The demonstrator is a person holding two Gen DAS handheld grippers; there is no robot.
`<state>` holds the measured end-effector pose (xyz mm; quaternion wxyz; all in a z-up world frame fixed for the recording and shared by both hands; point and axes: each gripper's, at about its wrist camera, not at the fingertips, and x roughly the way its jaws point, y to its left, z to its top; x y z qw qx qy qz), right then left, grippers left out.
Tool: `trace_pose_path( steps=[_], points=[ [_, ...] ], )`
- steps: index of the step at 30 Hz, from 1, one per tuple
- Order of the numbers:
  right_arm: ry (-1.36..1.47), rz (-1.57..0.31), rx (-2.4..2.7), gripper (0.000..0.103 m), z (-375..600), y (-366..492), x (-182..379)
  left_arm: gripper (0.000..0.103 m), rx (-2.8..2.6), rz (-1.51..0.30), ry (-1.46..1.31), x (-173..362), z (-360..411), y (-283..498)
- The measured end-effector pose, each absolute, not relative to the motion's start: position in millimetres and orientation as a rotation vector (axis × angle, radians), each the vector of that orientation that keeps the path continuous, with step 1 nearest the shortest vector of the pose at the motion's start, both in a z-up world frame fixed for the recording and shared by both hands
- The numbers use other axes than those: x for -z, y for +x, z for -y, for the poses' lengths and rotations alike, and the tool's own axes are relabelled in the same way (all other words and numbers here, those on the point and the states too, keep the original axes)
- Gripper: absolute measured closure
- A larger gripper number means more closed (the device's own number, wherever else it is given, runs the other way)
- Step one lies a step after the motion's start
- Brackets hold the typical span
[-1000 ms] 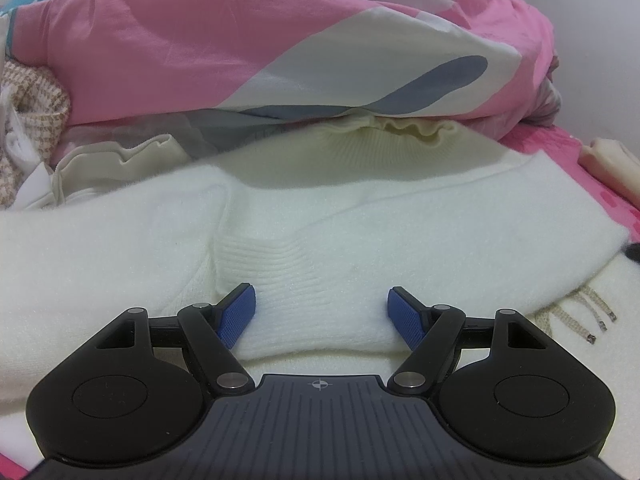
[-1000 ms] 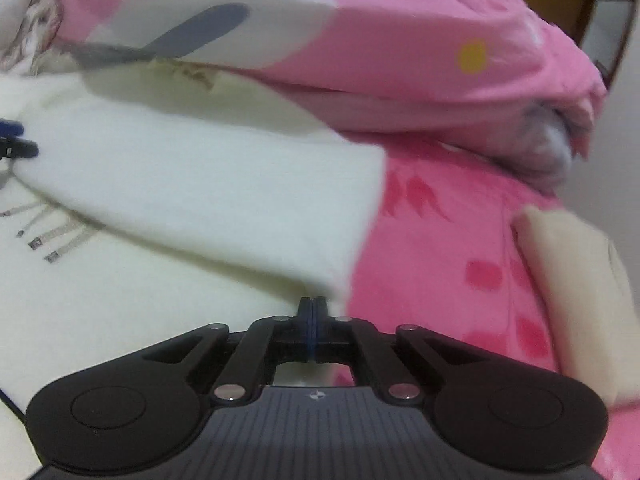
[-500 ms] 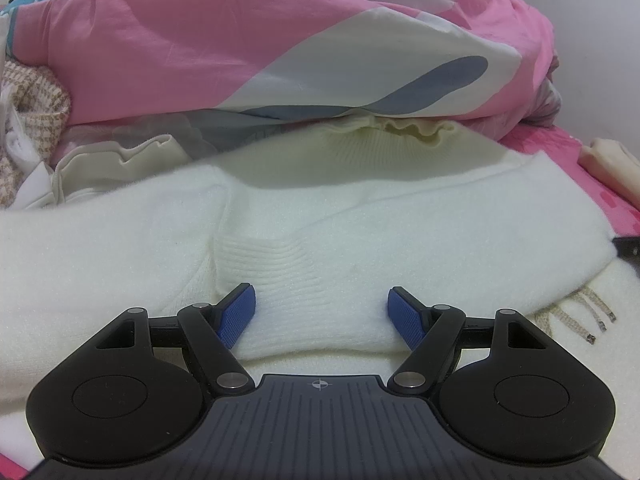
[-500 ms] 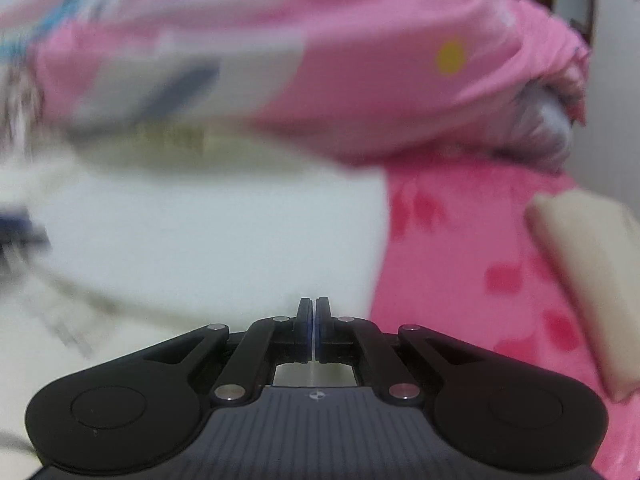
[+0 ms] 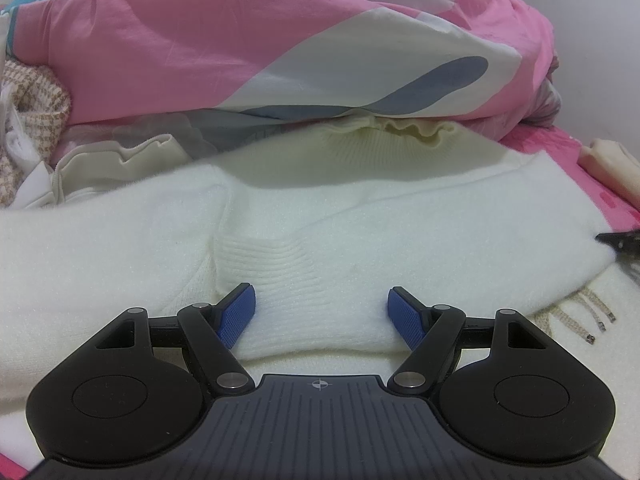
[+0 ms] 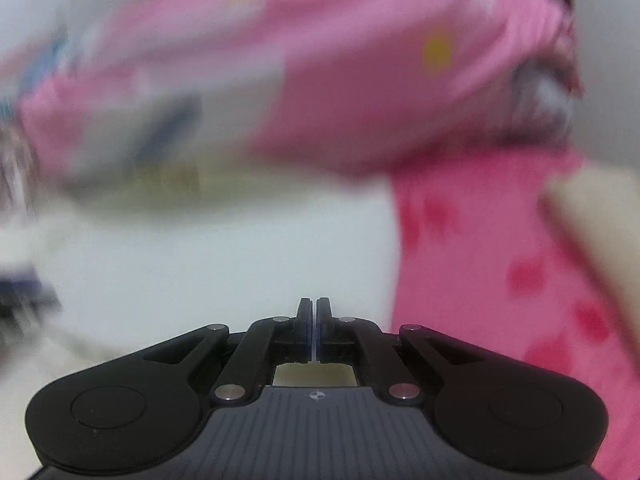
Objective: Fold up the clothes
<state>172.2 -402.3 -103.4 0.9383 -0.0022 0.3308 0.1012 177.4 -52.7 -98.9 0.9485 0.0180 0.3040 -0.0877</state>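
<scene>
Lying flat across the bed, the white sweater (image 5: 360,224) takes up the middle of the left wrist view, a soft, fuzzy knit in off-white. Its ribbed turtleneck collar (image 5: 400,136) points away from the camera and ends in a wavy, ruffled edge tucked just under the heaped pink quilt (image 5: 200,48), which carries white and grey-blue patches. One sleeve is folded inward over the body, its ribbed cuff (image 5: 280,276) lying between the blue pads of the left gripper (image 5: 321,312). Those jaws stand wide apart on either side of the cuff, and the pads do not press on the knit. To the right the sweater's side edge runs out straight over a cream blanket with a fringe (image 5: 580,316), and beyond it the pink patterned bedsheet (image 5: 560,140) shows. At the far left sit a pale ruffled garment (image 5: 120,160) and a brown-checked fabric (image 5: 36,96). The right wrist view is heavily blurred: the right gripper (image 6: 314,320) has its jaws pressed together with nothing visible between them, above the sweater's white edge (image 6: 240,264), beside the pink sheet.
</scene>
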Motion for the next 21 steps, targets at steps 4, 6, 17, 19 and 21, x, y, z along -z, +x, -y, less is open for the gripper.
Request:
trace_pose_path(
  steps=[4,6,17,19,21],
  points=[
    [0.013,-0.706,-0.195,0.103,402,173,85,0.029,0.177,-0.618,0.038,99,53,178],
    [0.012,-0.674,-0.195,0.103,397,181,72,0.029,0.176,-0.618,0.039,100,53,178],
    [0.079,-0.723,-0.145,0.09,388,226,93,0.028,0.176,-0.616,0.039,100,53,178],
    [0.101,-0.703,-0.147,0.09,389,231,80,0.028,0.174,-0.614,0.04,100,53,177],
    [0.097,-0.686,-0.119,0.09,388,247,77,0.028,0.174,-0.614,0.041,100,53,177]
  ],
)
